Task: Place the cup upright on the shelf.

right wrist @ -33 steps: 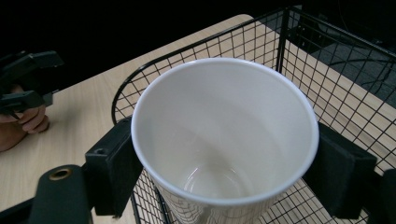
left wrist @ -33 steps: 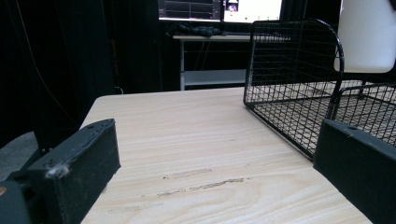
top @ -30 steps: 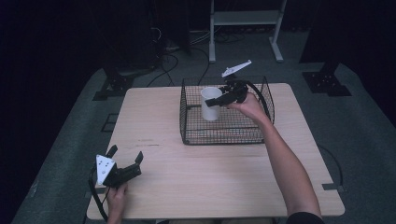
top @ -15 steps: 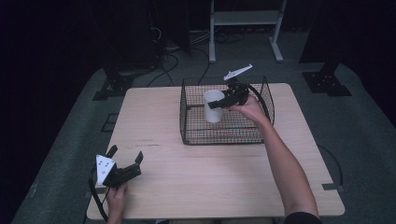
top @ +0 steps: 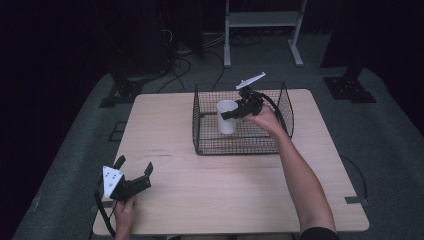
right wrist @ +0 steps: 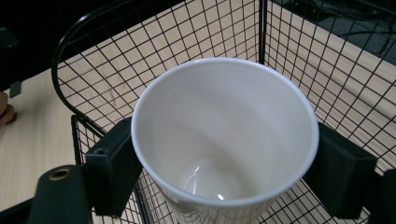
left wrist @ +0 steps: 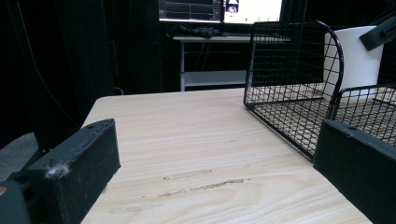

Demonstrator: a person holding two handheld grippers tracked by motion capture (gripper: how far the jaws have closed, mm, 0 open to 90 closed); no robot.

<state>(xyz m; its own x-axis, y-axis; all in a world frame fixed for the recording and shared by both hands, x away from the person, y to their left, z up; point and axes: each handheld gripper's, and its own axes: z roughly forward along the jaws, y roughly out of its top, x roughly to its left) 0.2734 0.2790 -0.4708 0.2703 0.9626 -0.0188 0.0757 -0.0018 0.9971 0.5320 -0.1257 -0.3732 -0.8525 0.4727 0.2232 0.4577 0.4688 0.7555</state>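
Right gripper (right wrist: pixel 224 172) is clamped on the white cup (right wrist: pixel 224 140) at frame centre, inside the wire basket (top: pixel 200 125); an early release risks tipping it.

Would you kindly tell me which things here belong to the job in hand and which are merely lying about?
In the job:
white paper cup
black wire basket
right tool

Lying about:
left tool
white metal stand
floor cables
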